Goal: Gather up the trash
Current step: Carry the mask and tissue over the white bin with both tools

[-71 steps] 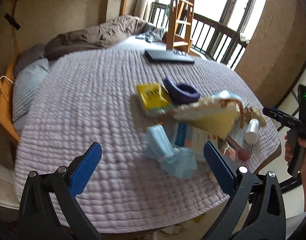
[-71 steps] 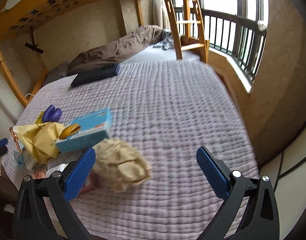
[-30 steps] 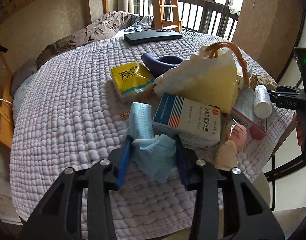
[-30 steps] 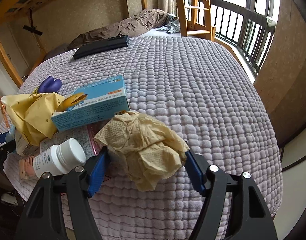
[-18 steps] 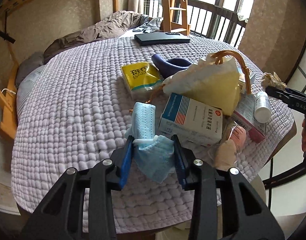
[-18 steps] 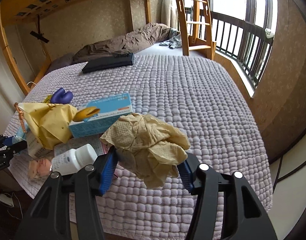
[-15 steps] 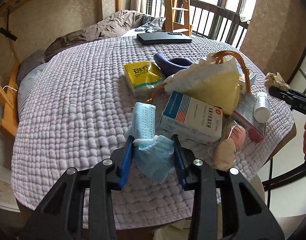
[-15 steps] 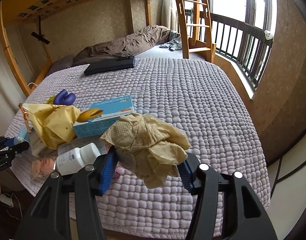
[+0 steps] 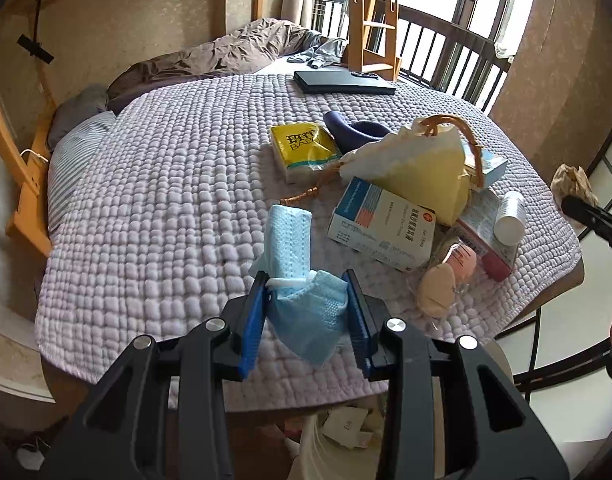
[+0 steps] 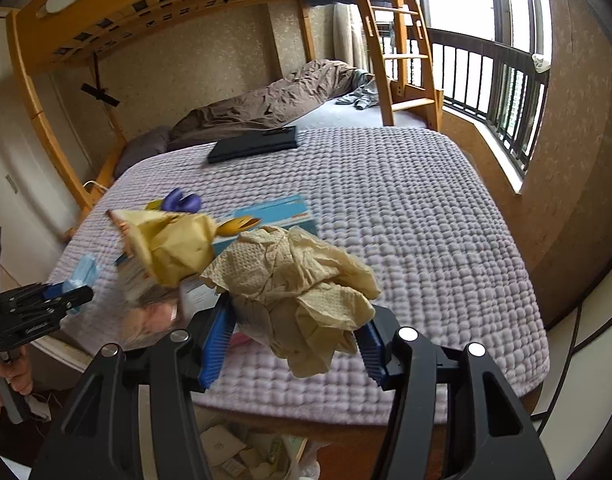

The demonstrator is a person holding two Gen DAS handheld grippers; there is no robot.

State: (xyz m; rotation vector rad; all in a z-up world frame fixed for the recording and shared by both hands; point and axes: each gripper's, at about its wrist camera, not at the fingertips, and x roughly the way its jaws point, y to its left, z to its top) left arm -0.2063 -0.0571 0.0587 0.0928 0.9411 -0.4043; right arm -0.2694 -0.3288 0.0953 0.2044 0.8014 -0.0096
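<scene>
Left tongs (image 9: 307,312) clamped the blue mask (image 9: 301,280), right tongs (image 10: 293,336) the crumpled tissue (image 10: 293,284); both got lifted off the bed's (image 9: 153,200) near edge, bin (image 9: 346,436) below next

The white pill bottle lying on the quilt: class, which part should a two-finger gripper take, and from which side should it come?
Grip the white pill bottle across the middle of its round body, coming from above. It lies on its side on a pink-edged box, cap toward the camera, so the curved sides are probably free, while the yellow bag crowds its far end.
</scene>
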